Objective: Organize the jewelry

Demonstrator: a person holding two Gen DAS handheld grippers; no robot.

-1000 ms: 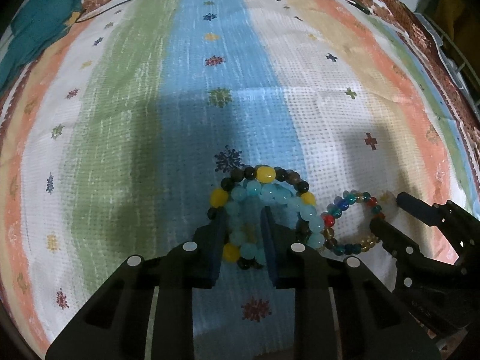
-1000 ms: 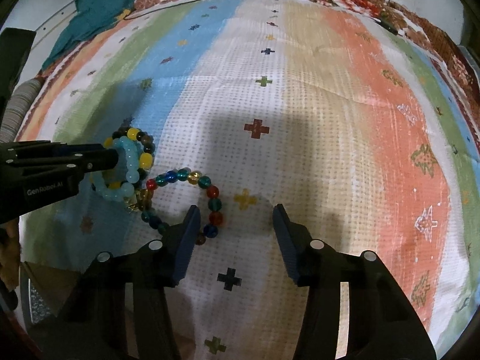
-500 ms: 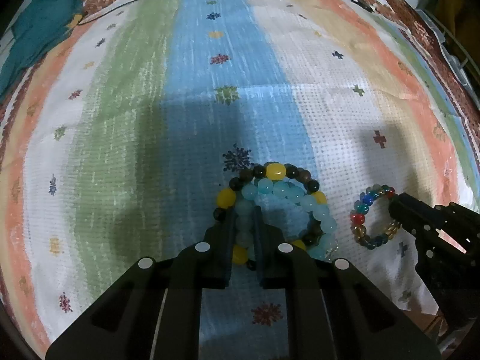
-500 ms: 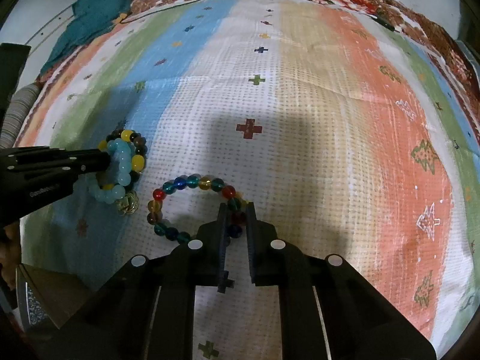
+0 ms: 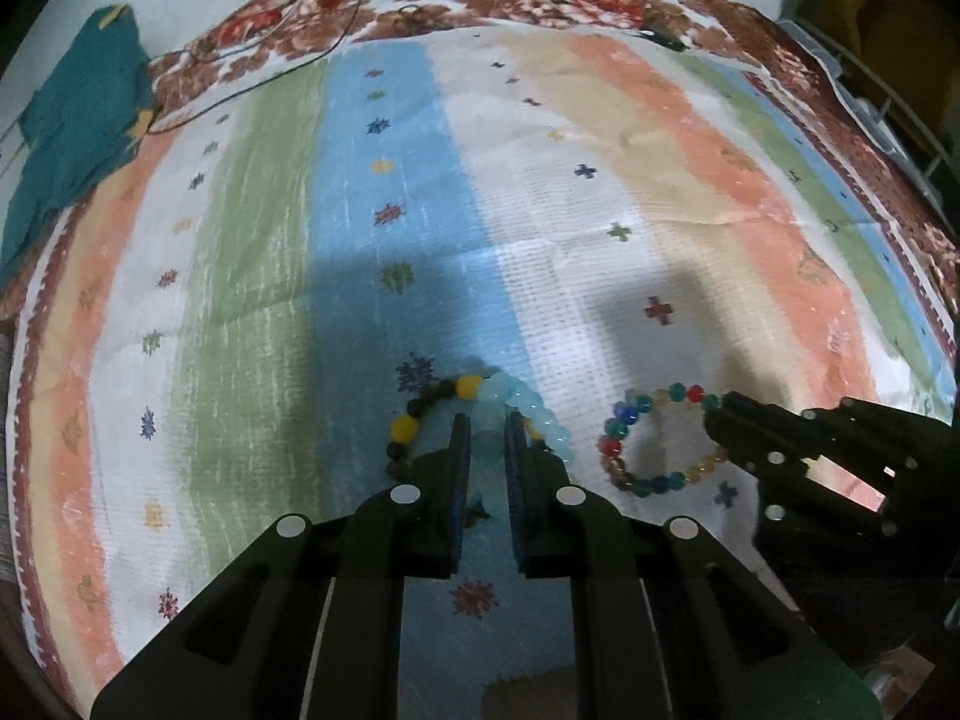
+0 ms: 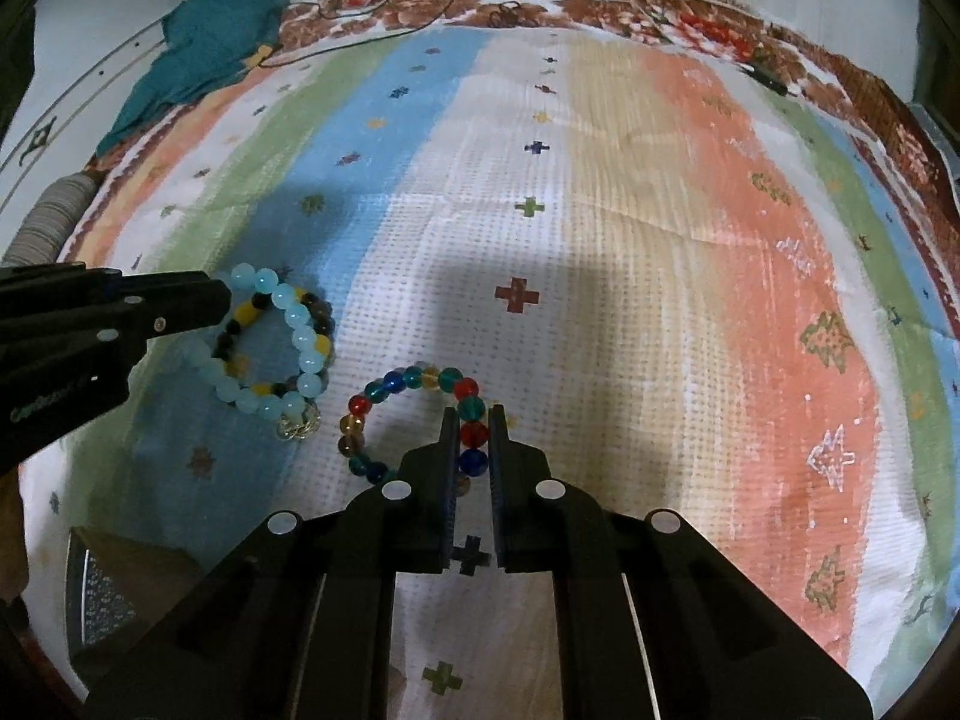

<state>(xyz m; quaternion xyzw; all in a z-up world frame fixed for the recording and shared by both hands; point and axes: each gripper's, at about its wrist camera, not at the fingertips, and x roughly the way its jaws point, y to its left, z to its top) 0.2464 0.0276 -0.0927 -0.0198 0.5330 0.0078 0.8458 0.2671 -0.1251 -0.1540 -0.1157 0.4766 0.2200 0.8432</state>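
My left gripper (image 5: 486, 429) is shut on a light blue bead bracelet (image 5: 528, 408), which hangs from it slightly above the cloth (image 5: 570, 276). A dark bracelet with yellow beads (image 5: 414, 420) lies under and beside it. My right gripper (image 6: 471, 420) is shut on a multicolour glass bead bracelet (image 6: 390, 387), lifted a little. In the right wrist view the blue bracelet (image 6: 300, 336) with a small metal charm (image 6: 297, 426) and the dark one (image 6: 240, 321) sit by the left gripper's fingers (image 6: 180, 306). The multicolour bracelet (image 5: 636, 414) also shows in the left wrist view.
The striped patterned cloth (image 6: 660, 300) covers the surface. A teal cloth (image 6: 210, 48) lies at the far left corner, with a thin dark cord (image 5: 252, 84) near it. A dark box-like object (image 6: 120, 588) sits at the near left edge.
Both grippers closed on their bracelets and then lifted back from the cloth. The multicolour bracelet was pulled apart from the blue and dark ones.
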